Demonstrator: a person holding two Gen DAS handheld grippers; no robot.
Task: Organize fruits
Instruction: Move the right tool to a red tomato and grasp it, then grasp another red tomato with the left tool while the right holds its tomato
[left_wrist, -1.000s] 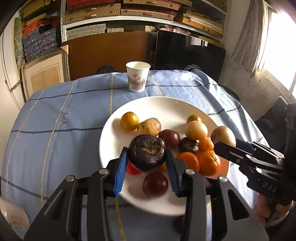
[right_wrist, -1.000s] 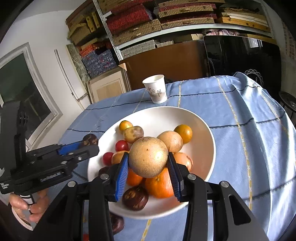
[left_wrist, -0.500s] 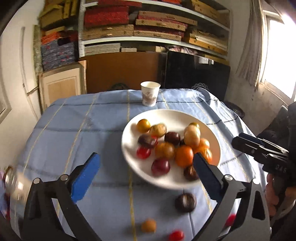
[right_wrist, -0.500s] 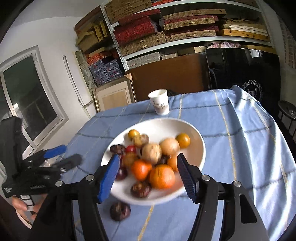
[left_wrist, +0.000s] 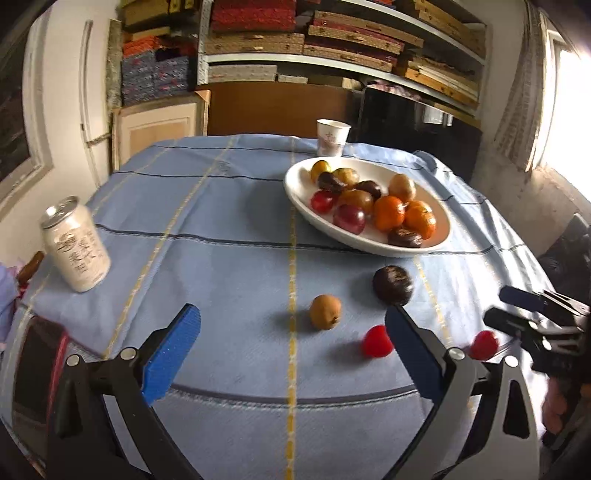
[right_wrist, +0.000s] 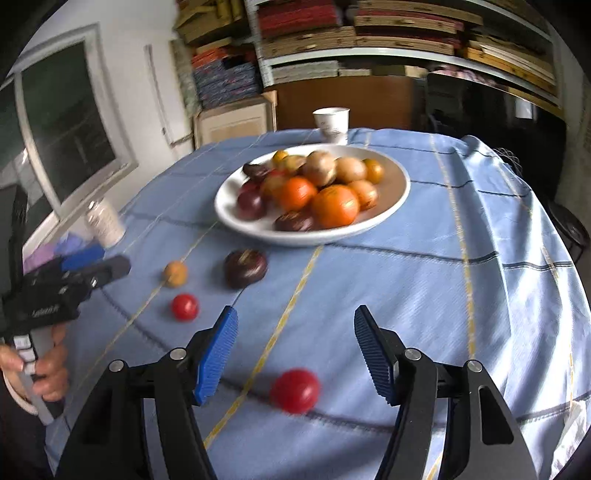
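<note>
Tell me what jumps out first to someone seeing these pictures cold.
The white bowl heaped with orange, brown and dark fruits sits toward the far side of the blue cloth. Nearer, four fruits lie loose on the cloth: a dark round one, a small tan one and two red ones. A white can stands at the left edge.

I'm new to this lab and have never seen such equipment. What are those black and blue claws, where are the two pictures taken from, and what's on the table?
Each claw is a hand-held two-finger gripper with a camera looking along its fingers. One picture is from the left gripper, the other from the right gripper. Both are open and hold nothing. On the blue tablecloth stand a white plate of fruit, a paper cup and a drink can. Loose on the cloth lie a dark fruit, a brown fruit and two red fruits.
</note>
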